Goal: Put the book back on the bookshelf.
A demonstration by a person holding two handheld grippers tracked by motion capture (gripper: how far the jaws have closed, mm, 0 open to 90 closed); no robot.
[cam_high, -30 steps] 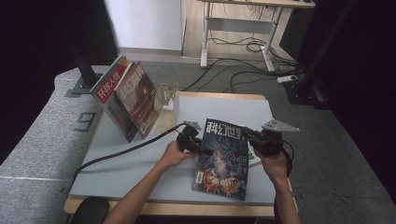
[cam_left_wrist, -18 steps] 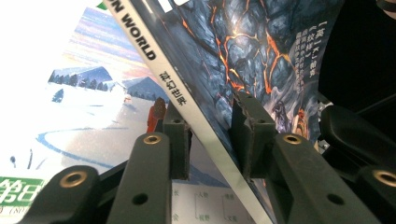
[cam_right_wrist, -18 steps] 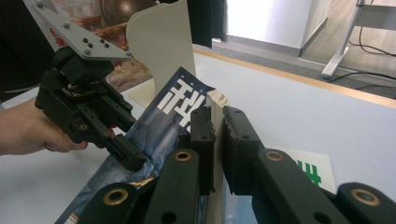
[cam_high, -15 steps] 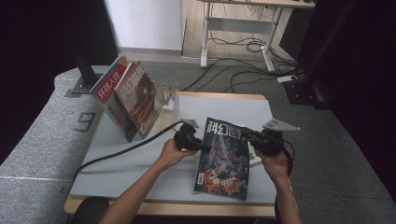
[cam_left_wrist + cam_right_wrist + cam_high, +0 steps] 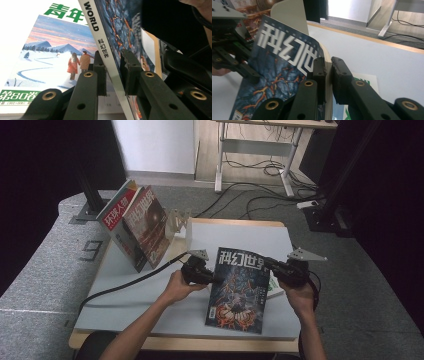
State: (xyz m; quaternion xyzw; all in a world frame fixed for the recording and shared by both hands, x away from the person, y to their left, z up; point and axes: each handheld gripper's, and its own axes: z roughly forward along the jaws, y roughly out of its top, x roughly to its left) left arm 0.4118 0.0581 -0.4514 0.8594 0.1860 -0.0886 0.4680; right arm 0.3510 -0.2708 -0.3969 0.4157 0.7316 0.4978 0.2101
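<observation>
A dark blue science-fiction magazine (image 5: 239,290) hangs tilted over the table, held at both side edges. My left gripper (image 5: 206,276) is at its left edge. In the left gripper view the jaws have just been closing, and the left gripper (image 5: 112,54) now presses its pads on the white spine (image 5: 110,65). My right gripper (image 5: 274,266) is shut on the opposite edge, and in the right gripper view that gripper (image 5: 328,61) pinches the page block beside the cover (image 5: 284,57). The other gripper (image 5: 229,57) shows beyond.
Under the held one, a green-and-white magazine (image 5: 274,289) with a snow scene (image 5: 52,47) lies flat on the white table (image 5: 150,295). Two magazines (image 5: 135,222) lean in a white stand (image 5: 179,222) at the back left. A black cable (image 5: 125,285) trails left.
The left jaws have closed onto the magazine's spine. The left hand has lifted slightly, raising that side of the magazine off the table. The right gripper has stayed put.
</observation>
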